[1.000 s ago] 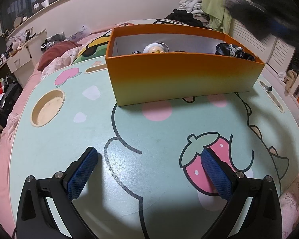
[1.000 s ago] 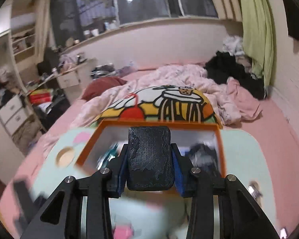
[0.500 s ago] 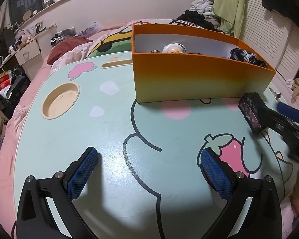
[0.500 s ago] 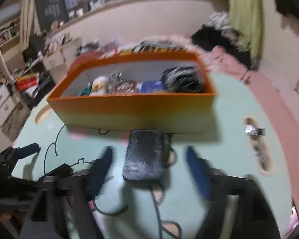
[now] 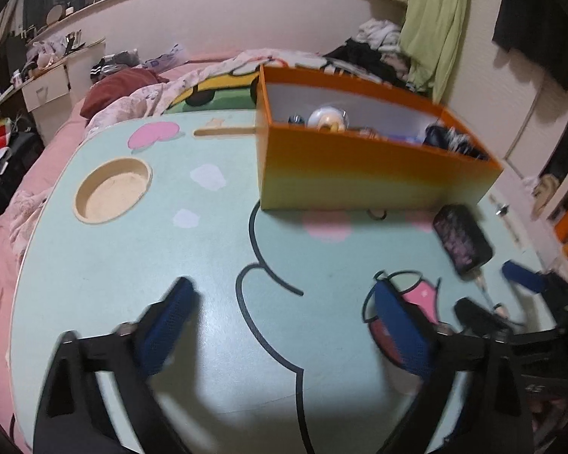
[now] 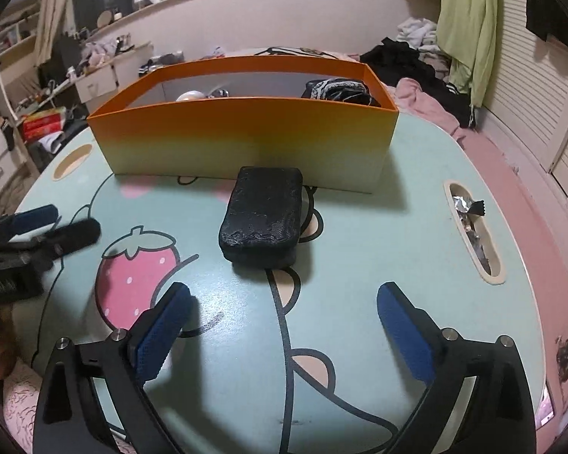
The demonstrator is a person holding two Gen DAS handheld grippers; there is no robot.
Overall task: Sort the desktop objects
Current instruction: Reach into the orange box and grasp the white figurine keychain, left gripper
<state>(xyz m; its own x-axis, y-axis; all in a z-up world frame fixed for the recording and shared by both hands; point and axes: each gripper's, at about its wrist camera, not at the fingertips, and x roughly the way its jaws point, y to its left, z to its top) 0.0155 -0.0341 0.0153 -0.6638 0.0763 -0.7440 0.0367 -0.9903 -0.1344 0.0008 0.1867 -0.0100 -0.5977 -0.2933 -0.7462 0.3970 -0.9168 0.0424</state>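
A black rectangular case (image 6: 263,215) lies flat on the mint cartoon table (image 6: 397,249), just in front of the orange box (image 6: 246,140). It also shows in the left wrist view (image 5: 461,239) at the right. My right gripper (image 6: 284,325) is open and empty, a short way behind the case. My left gripper (image 5: 287,329) is open and empty over the table's near side. The orange box (image 5: 359,174) holds several small items, among them a dark patterned bundle (image 6: 337,90).
A round cup recess (image 5: 111,195) is sunk in the table's left side. A slot (image 6: 471,227) at the right edge holds foil scraps. The left gripper's body (image 6: 30,238) shows at the left of the right wrist view. A bed with blankets lies behind.
My right gripper carried the black case down in front of the box, let it go, opened and drew back. My left gripper shifted slightly.
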